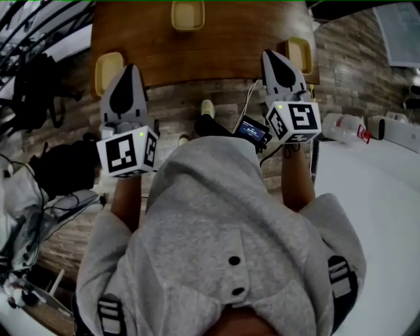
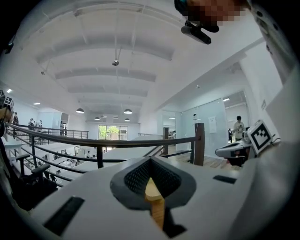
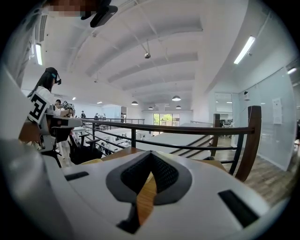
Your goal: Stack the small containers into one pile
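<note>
Three small yellow containers sit apart on the brown wooden table (image 1: pixel 230 39): one at the far middle (image 1: pixel 187 14), one at the left edge (image 1: pixel 107 71) and one at the right edge (image 1: pixel 300 54). My left gripper (image 1: pixel 128 68) is held just short of the table's near edge, beside the left container, jaws shut and empty. My right gripper (image 1: pixel 273 55) reaches over the near edge next to the right container, also shut and empty. In the left gripper view the shut jaws (image 2: pixel 151 162) show only wood below them. The right gripper view shows its shut jaws (image 3: pixel 150 157) over the tabletop (image 3: pixel 123 153).
A white table (image 1: pixel 374 197) with bottles (image 1: pixel 341 126) stands to the right. Dark bags (image 1: pixel 65 167) and cables lie on the floor at the left. A small screen device (image 1: pixel 253 130) hangs by my right arm. A chair back (image 3: pixel 248 140) and a railing (image 3: pixel 178 129) stand beyond the table.
</note>
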Motion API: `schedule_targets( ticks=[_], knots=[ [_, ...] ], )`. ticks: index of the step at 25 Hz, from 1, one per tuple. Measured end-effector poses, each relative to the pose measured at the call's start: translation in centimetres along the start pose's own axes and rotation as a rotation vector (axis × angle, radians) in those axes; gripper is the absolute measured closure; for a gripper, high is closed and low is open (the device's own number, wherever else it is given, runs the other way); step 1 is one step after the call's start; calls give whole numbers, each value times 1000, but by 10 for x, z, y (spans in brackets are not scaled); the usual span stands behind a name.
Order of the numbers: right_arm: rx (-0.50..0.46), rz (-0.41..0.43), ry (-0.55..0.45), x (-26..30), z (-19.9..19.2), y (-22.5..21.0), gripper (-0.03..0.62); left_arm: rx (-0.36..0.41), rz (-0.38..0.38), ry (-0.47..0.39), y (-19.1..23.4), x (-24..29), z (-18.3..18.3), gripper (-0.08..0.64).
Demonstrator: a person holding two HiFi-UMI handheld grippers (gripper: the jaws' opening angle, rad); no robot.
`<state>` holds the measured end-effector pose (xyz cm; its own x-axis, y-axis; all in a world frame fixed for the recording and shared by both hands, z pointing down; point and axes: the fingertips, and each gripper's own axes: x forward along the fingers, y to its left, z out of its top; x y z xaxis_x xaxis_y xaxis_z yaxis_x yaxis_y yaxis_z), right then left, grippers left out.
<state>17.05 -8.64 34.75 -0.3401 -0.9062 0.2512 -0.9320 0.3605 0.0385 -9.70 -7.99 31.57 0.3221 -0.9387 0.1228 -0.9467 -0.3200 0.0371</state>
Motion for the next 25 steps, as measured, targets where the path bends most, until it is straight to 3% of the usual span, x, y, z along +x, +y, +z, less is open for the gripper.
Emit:
schedule_targets(
  ticks=[15, 25],
  knots=[
    [-16, 15, 77, 57, -16, -72, 578, 17, 32, 33, -9, 81, 3, 549],
    [2, 19, 176, 110, -43, -107, 506, 9, 25, 53, 6, 151, 1, 549]
  ],
)
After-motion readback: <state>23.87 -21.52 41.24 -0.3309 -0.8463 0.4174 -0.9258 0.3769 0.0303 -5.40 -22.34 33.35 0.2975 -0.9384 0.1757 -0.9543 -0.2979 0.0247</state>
